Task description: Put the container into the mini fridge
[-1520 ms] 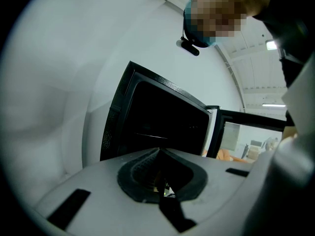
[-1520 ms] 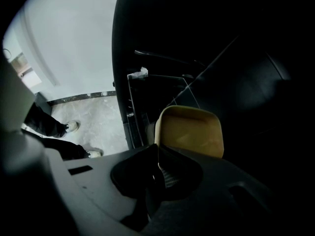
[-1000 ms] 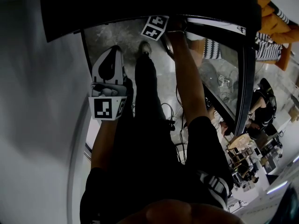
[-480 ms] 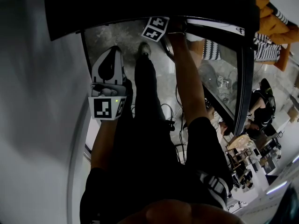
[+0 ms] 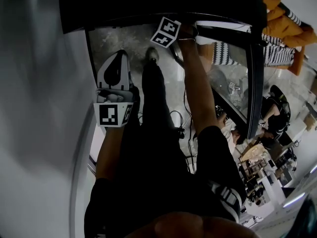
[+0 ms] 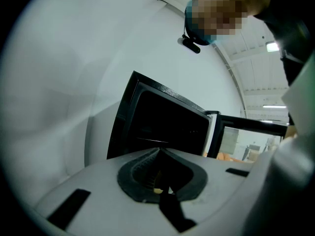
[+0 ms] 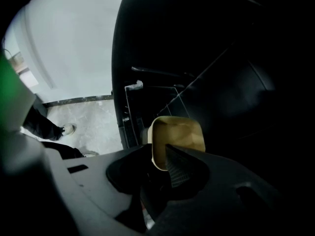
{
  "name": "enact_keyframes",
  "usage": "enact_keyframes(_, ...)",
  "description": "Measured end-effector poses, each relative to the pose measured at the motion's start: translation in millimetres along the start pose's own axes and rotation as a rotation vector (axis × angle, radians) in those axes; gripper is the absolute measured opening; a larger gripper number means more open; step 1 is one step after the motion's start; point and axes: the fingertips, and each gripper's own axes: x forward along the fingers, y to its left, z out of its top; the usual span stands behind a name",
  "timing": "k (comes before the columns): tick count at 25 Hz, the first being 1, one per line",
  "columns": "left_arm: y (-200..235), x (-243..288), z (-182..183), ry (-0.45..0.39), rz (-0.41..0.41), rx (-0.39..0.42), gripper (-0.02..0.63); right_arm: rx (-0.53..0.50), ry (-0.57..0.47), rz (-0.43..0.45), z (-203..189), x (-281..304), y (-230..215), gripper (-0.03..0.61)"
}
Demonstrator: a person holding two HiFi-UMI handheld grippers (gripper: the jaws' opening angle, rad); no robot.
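Observation:
A tan, rounded-square container [image 7: 178,133] is held by its near rim in my right gripper [image 7: 165,154], whose jaws are shut on it. It hangs inside the dark opening of the black mini fridge [image 7: 211,58], near a wire shelf [image 7: 152,95]. In the head view only the right gripper's marker cube [image 5: 166,32] shows, at the edge of the fridge [image 5: 158,1]; the jaws and container are hidden. My left gripper [image 5: 120,54] hangs low at the left, shut and empty. In its own view the left gripper [image 6: 158,150] points up at the fridge [image 6: 162,127].
The fridge's glass door [image 5: 250,83] stands open to the right. A white wall [image 5: 39,108] runs along the left. The person's legs and a shoe [image 5: 152,54] are on the grey floor below. Furniture and people fill the far right.
The head view has shifted slightly, and the right gripper's marker cube sits a touch lower against the fridge edge. The left gripper has not moved.

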Motion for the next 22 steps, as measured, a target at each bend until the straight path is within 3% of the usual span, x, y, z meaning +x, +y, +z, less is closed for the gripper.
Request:
enact_keyframes(14, -18, -45, 44, -0.034, -0.007, 0.036, 0.005, 0.106, -0.065, -0.059, 20, -76, 2, 0.040)
enact_keyframes(22, -34, -83, 71, -0.058, -0.021, 0.019, 0.005, 0.246, -0.138, -0.100, 35, -150, 6, 0.003)
